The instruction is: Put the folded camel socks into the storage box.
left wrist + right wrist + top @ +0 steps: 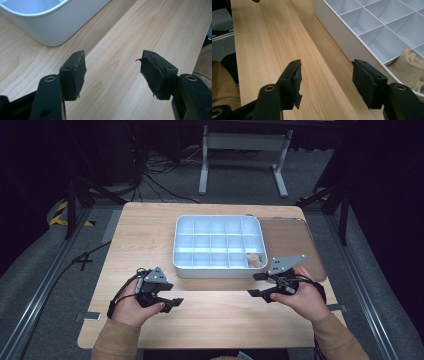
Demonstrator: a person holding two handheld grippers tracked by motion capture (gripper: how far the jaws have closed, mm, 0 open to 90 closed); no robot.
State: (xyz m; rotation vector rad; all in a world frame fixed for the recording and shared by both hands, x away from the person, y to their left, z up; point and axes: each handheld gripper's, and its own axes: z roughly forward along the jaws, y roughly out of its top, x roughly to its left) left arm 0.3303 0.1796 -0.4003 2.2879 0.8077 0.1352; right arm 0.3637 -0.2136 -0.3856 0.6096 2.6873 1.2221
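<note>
no writing shows on white tray (218,270) or grippers.

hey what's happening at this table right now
A person sits at a wooden table with a gripper in each hand. Both the left gripper and the right gripper have their jaws open and empty, just in front of a white divided tray. A rolled beige cloth lies in the tray's near right corner compartment, close to the right gripper. The other compartments look empty.
</note>
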